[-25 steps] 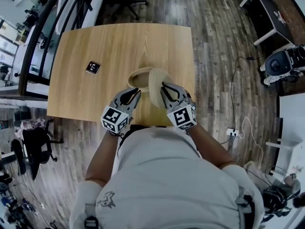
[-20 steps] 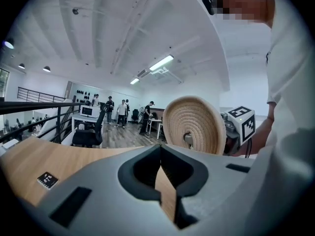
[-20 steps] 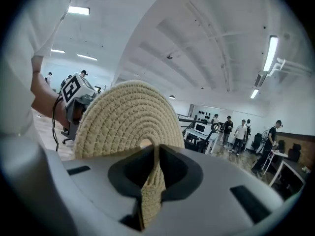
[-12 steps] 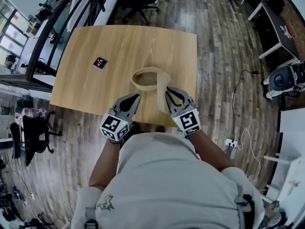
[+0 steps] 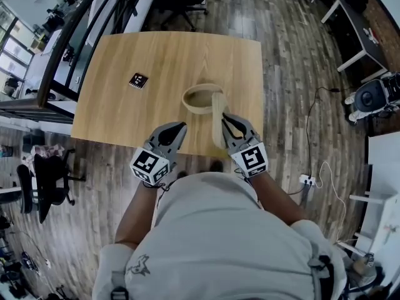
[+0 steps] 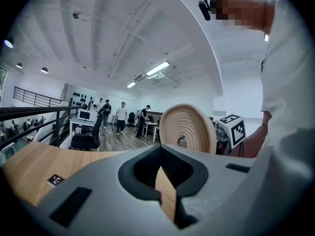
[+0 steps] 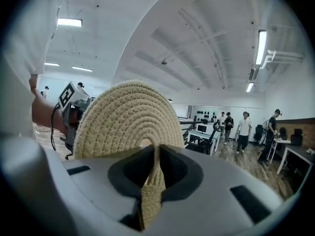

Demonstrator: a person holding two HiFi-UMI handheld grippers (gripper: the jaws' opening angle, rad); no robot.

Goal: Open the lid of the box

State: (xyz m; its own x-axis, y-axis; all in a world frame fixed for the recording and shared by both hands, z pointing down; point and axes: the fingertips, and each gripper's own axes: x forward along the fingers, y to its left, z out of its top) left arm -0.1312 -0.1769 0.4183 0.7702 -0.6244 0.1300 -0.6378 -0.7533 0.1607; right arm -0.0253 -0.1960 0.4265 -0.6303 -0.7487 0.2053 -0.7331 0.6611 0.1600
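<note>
The round woven box sits open on the wooden table, near its front edge. My right gripper is shut on the rim of the woven lid, which it holds upright and edge-on, in front of the box and to its right. In the right gripper view the lid rises as a disc from between the shut gripper. My left gripper is shut and holds nothing, apart from the box on the near left. Its own view shows that gripper and the lid beyond.
A small black marker tag lies on the table's left part, also seen as a tag in the left gripper view. Wooden floor surrounds the table, with chairs and desks beyond. Several people stand far off in the room.
Both grippers have drawn back toward the person and risen. The lid has come away from the box and turned edge-on. The left gripper has left the box rim.
</note>
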